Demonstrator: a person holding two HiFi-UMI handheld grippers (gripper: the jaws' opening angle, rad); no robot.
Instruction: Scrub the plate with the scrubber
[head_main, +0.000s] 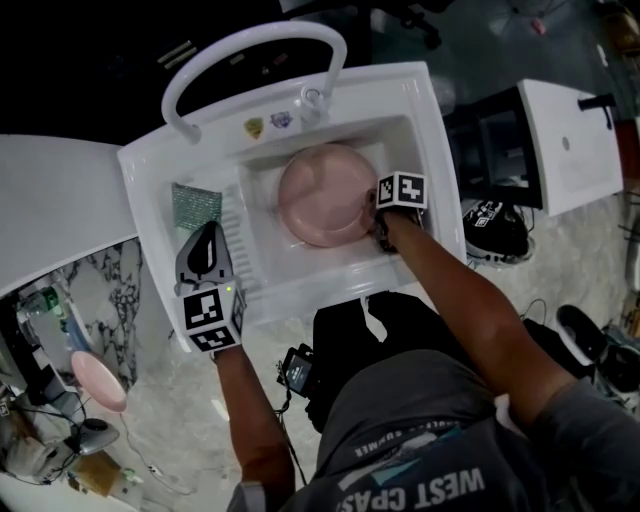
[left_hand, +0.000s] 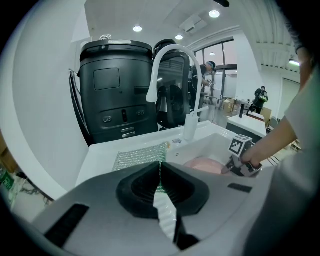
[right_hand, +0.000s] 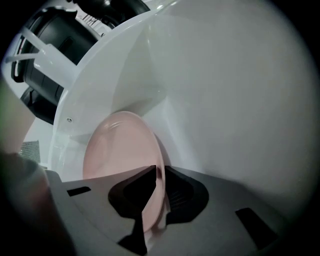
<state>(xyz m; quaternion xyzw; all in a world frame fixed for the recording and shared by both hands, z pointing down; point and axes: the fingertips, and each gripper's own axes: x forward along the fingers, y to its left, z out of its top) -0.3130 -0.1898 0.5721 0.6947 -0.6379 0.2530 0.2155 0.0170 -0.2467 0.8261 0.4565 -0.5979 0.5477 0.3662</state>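
Observation:
A pink plate (head_main: 325, 195) lies in the basin of a white sink (head_main: 150, 190). My right gripper (head_main: 376, 216) reaches down to the plate's right rim and is shut on it. In the right gripper view the plate (right_hand: 117, 150) runs edge-on between the jaws of that gripper (right_hand: 159, 172). A green mesh scrubber (head_main: 196, 203) lies flat on the sink's left ledge. My left gripper (head_main: 207, 228) is shut, with its tips at the scrubber's near edge. In the left gripper view the scrubber (left_hand: 140, 156) shows just beyond the closed gripper (left_hand: 160, 170); I cannot tell whether it is pinched.
A white arched faucet (head_main: 250, 50) spans the back of the sink. Another pink plate (head_main: 98, 380) sits on the marble counter at lower left. A black machine (left_hand: 117, 95) stands behind the sink. The person's torso is close to the sink's front edge.

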